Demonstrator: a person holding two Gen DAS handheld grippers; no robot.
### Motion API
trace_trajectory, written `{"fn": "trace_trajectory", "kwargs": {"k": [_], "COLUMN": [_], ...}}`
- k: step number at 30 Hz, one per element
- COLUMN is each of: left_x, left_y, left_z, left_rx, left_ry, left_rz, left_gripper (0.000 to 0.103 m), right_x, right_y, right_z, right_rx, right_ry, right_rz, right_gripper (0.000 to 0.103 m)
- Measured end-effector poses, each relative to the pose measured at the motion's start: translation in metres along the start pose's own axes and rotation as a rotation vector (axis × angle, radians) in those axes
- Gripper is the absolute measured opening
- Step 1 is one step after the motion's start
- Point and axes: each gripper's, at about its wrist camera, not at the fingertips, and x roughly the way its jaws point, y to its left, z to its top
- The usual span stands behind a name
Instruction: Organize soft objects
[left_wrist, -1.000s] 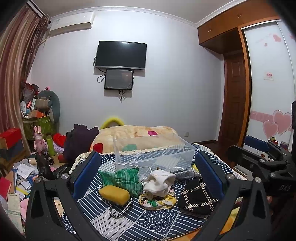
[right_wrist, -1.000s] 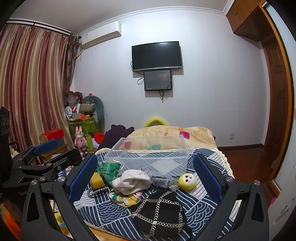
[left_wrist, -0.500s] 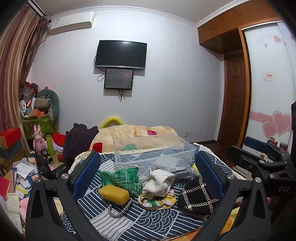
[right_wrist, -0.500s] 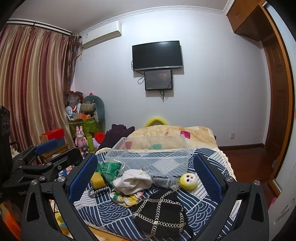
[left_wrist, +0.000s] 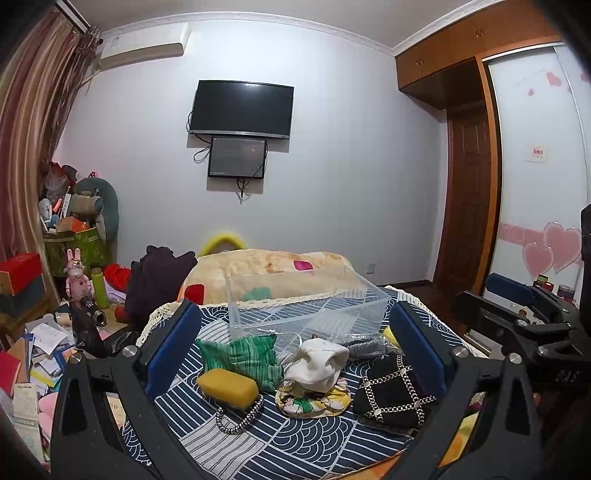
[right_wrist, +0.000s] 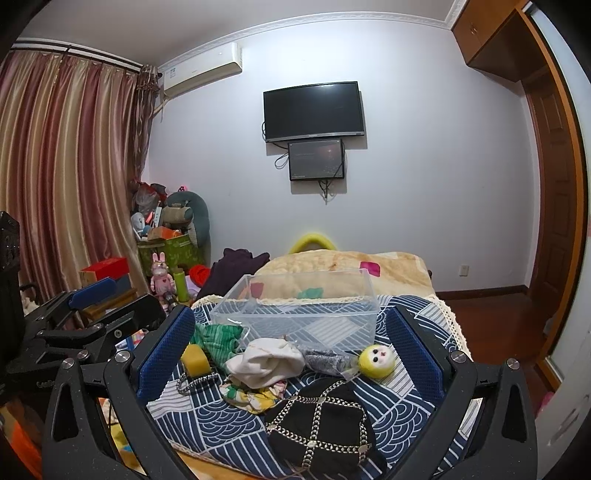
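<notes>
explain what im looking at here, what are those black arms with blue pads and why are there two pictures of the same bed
No robot arm is involved: a person holds a two-finger gripper in each hand, and each carries a wide-angle camera looking forward along its fingers. One picture comes from the left gripper, the other from the right gripper; each also shows at the edge of the other's view. The blue pads are the inner faces of the jaws. Both sets of jaws stand wide open and hold nothing.

On the patterned bedspread stands a clear plastic bin, which looks empty. In front of it lie the soft things to sort: a green striped cloth, a yellow sponge, a white cloth, a black chain-trimmed bag and a small yellow plush face.
</notes>
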Motion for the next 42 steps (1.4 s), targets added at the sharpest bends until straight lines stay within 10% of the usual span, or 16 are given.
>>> {"fn": "trace_trajectory", "kwargs": {"k": [10,21,42], "left_x": [-0.001,0.012,0.081], "left_y": [0.005,0.013,0.072], "left_z": [-0.001,-0.010,-0.091], "left_rx": [-0.025,-0.034,-0.121], "left_ry": [-0.010,0.068,0.394], "left_rz": [-0.027,-0.048,0.046], "left_gripper": [0.103,0.069,0.060], "right_x": [-0.001,0.007,0.063], "right_y": [0.003,-0.001,-0.033], "right_z": [-0.001,-0.007,-0.079], "right_rx": [-0.014,-0.006,0.047], "right_ry": [-0.014,0.016,0.378], "right_rz": [-0.019,-0.026,-0.076], "right_gripper": [0.103,0.089,0.073]}}
